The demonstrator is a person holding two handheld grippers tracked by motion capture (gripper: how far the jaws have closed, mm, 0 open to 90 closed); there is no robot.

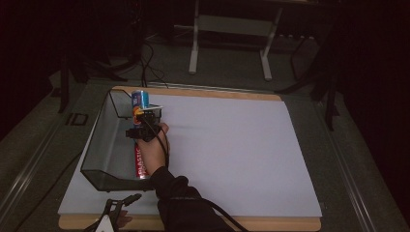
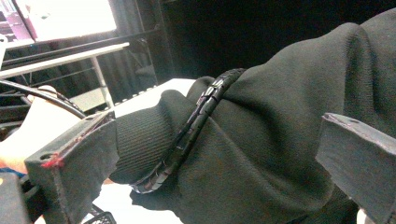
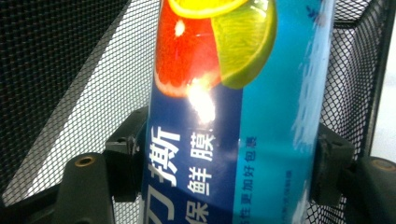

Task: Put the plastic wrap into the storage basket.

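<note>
Tabletop (image 1: 232, 145): one, under a white sheet, dark room.
Mesh basket (image 1: 99, 145): one, left side.
Boxes: two, blue box (image 3: 233, 112) and red box (image 1: 140, 164), in basket.
Right gripper (image 3: 224, 163): pinching blue box.
Left gripper (image 2: 210, 154): jaws spread, near edge.

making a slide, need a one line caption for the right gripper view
Right gripper shut on a blue canister printed with citrus slices, inside a black mesh basket.

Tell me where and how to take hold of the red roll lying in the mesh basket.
Grip the red roll across its round body, near the middle, coming down from above through the open top of the mesh basket. It lies flat along the basket floor close to the right wall, so set the tongs crosswise to its length. The right tongs are busy, clamped on the blue cylinder.
</note>
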